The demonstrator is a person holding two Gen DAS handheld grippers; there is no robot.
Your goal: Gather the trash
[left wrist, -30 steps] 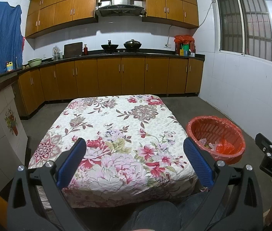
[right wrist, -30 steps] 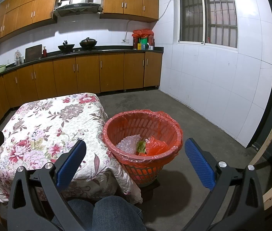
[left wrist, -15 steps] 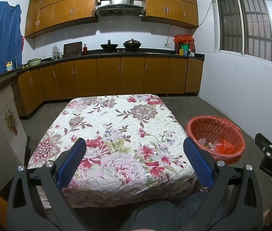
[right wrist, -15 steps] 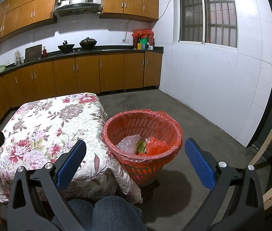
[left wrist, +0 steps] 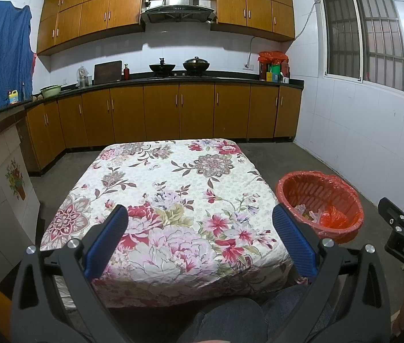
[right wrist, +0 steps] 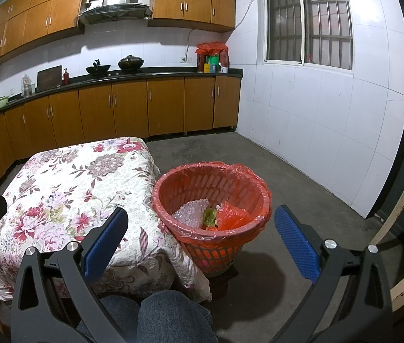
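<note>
Collecting trash, both wrist views. Almost nothing has changed over the last second: the left gripper (left wrist: 200,230) and right gripper (right wrist: 201,230) hang where they did in the earlier frames, each with its blue fingers (left wrist: 107,240) spread wide and holding nothing. The landmark is the red basket (right wrist: 212,220), lined with a red bag, standing on the floor with its rim touching the hanging edge of the flowered cloth on the tabletop (left wrist: 173,188). Inside the basket lie the collected pieces: a wad of bubble wrap (right wrist: 190,211) on the side nearest the tabletop, a green scrap (right wrist: 210,216) beside it, and a crumpled red bag (right wrist: 232,214) on the far side. The cloth beside the basket shows no loose trash in either view, and the floor around the basket looks bare as well. Compared with the frames half a second and a second ago, the contents of the basket, the set of the cloth and the spread of the fingers all match; only a very slight drift of the left view is visible. Judged from this stillness and the bare cloth, the collecting appears finished or paused, with no item left in sight to pick up. The person's knees (right wrist: 170,314), in jeans, sit below the basket in the right view.
</note>
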